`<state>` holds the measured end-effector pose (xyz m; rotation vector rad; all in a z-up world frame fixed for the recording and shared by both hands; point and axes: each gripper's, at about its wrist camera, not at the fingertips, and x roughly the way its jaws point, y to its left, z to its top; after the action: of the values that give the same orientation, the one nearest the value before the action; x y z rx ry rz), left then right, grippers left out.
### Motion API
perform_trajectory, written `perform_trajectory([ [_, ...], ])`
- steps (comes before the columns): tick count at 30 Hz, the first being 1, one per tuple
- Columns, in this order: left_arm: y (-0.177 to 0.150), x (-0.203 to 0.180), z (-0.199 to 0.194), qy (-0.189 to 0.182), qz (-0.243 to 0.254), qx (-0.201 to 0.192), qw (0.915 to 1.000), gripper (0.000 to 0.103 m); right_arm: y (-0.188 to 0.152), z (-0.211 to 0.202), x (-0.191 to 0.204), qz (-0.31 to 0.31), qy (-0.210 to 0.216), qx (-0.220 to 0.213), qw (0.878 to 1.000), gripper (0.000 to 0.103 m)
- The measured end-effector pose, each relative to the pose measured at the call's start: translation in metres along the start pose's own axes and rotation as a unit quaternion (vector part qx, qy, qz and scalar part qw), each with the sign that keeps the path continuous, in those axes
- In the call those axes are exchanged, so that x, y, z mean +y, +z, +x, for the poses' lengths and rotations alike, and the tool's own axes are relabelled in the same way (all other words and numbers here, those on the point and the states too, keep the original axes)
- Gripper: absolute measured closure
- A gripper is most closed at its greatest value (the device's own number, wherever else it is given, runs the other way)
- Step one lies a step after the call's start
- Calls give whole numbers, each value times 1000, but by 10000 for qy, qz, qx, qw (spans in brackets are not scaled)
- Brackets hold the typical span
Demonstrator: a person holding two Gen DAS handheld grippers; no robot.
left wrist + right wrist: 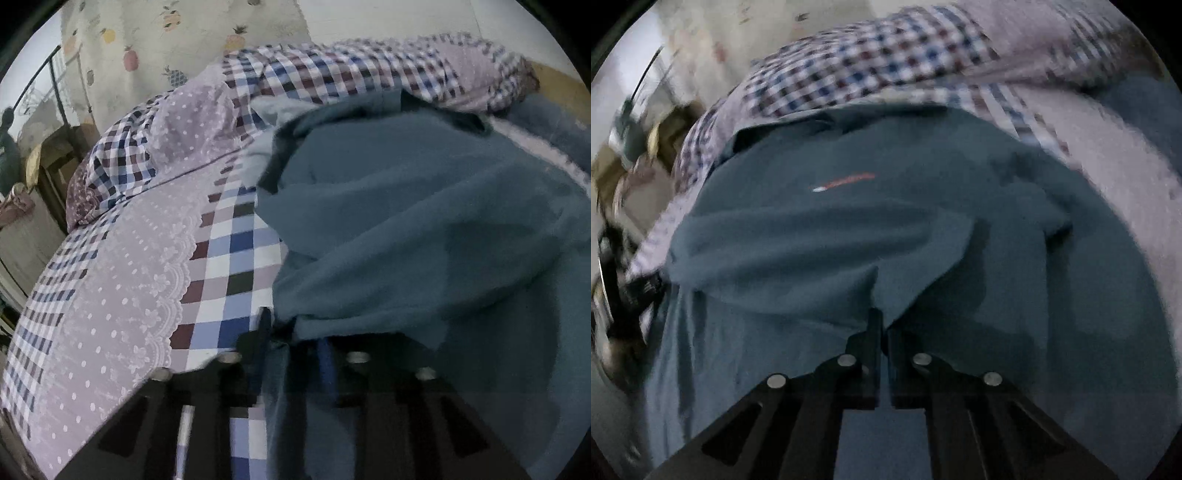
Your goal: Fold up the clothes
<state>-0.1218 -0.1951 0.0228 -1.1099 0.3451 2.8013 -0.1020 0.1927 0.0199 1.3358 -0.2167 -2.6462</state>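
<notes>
2 tools are in play, both clamped on 1 blue-grey shirt [849, 229] that's spread over a bed. In the right wrist view the right tool [881, 332] has its fingers [873, 332] drawn nearly together w/ a pinch of the shirt's cloth rising between them; the fabric bunches up into a ridge just ahead of the tips and falls away to both sides. A small red-and-white logo [844, 181] shows on the shirt further up, and a dark collar or neck edge lies near the top, right below the bedding. That view is motion-blurred, esp. at the left edge, where the room clutter can't be made out.

In the left wrist view the left tool [291, 332] is narrow too, w/ the shirt's [424, 221] edge caught between its fingers [264, 328]; cloth hangs down over the tool body on the right side and hides part of it. Left of the tool lies the bedcover [229, 266], checked in blue, maroon and white, touching the shirt's left edge. A pale lilac lace strip w/ white dots [147, 258] runs along the cover, scalloped at its border. Behind the shirt sits a rumpled heap of the same checked bedding [332, 74], i.e. a quilt or pillow, can't tell which. A curtain w/ pineapple print [166, 44] hangs beyond the bed, top left. Wooden furniture [55, 162] stands at the far left, beside the bed.
</notes>
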Motion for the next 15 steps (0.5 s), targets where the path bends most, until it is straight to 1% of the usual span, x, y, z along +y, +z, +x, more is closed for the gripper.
perform_trajectory([
  [1, 1, 5, -6, -72, -175, -105, 9998, 98, 1, -11, -1, -39, -58, -84, 9999, 103],
  [2, 2, 10, -11, -184, -355, -158, 9991, 99, 0, -17, -5, -41, -114, -48, 9999, 103],
  [3, 2, 15, -15, -387, -523, -118, 9978, 99, -1, -21, -11, -32, -169, 28, 9998, 103],
  [4, 0, 15, -14, -538, -542, 33, 9971, 98, -2, -25, -17, -22, -224, 103, 9997, 103],
  [6, -9, 6, -9, -569, -366, 344, 9971, 98, -10, -11, -26, -19, -428, 599, 9973, 101],
  [7, -14, 1, -6, -534, -286, 476, 9970, 98, -12, -1, -31, 9, -715, 908, 9933, 101],
  [9, -19, -1, -5, -440, -317, 599, 9967, 97, -13, -4, -37, 100, -1161, 1060, 9875, 100],
  [10, -19, 1, -6, -456, -406, 593, 9964, 96, -13, -7, -40, 146, -1366, 1101, 9844, 100],
  [11, -19, 3, -7, -480, -508, 606, 9957, 93, -9, -18, -39, 168, -1546, 977, 9830, 98],
  [12, -20, 6, -8, -531, -618, 607, 9948, 91, -3, -28, -32, 120, -1585, 823, 9838, 89],
  [13, -22, 10, -8, -622, -739, 569, 9937, 87, 4, -35, -23, 52, -1581, 676, 9851, 84],
  [15, -25, 14, -8, -774, -900, 518, 9916, 86, 25, -42, 9, -213, -1283, 446, 9905, 61],
])
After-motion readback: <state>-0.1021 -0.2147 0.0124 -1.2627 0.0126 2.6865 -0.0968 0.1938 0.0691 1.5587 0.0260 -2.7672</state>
